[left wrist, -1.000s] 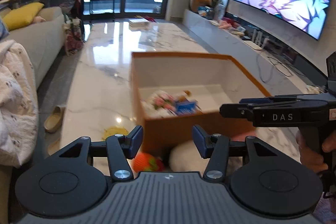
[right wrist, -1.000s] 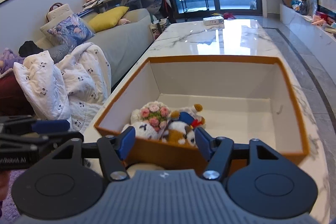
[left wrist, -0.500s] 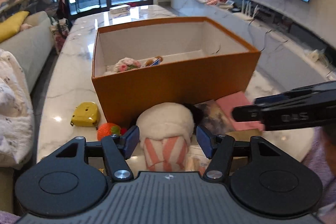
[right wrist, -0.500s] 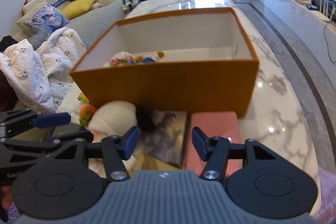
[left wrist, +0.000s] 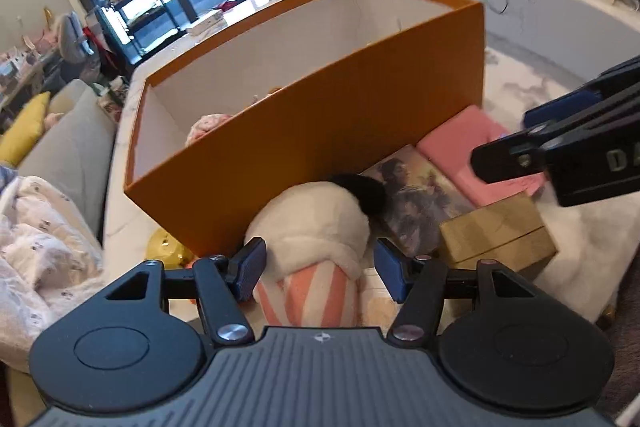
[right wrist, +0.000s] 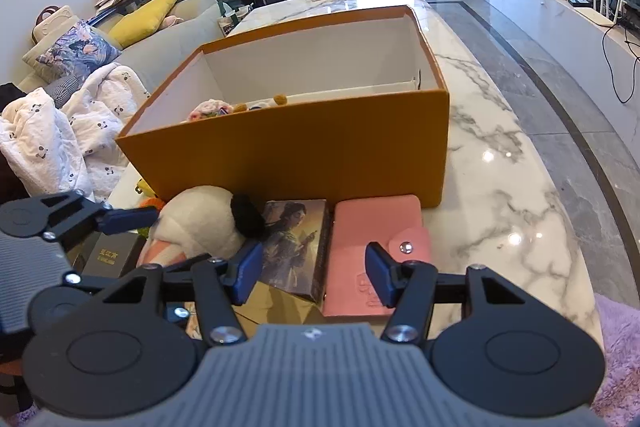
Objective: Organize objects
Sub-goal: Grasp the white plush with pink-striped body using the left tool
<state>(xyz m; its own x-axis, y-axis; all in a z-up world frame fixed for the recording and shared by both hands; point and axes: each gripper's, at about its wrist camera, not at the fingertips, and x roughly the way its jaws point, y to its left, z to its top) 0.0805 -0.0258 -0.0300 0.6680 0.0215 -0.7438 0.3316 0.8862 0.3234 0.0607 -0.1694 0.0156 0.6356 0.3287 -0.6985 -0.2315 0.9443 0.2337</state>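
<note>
An open orange box (left wrist: 320,131) stands on the marble table (right wrist: 500,167) with plush toys (right wrist: 212,107) in its left end. In front of it lie a white plush slipper with pink stripes (left wrist: 316,219), a picture-covered box (right wrist: 296,239) and a pink snap wallet (right wrist: 376,227). My left gripper (left wrist: 320,269) is open and straddles the slipper's striped end; the right pad stands clear of it. My right gripper (right wrist: 314,275) hovers over the picture box and wallet. Its jaws are opening and grip nothing.
A tan carton (left wrist: 496,227) lies under the picture box. A black box with gold lettering (right wrist: 108,255) and a yellow tape measure (left wrist: 164,247) sit left of the slipper. A sofa with a white blanket (right wrist: 60,131) runs along the table's left side.
Both grippers came back from over the box and sank toward the items in front of it. The left gripper rolled and its jaws widened around the slipper.
</note>
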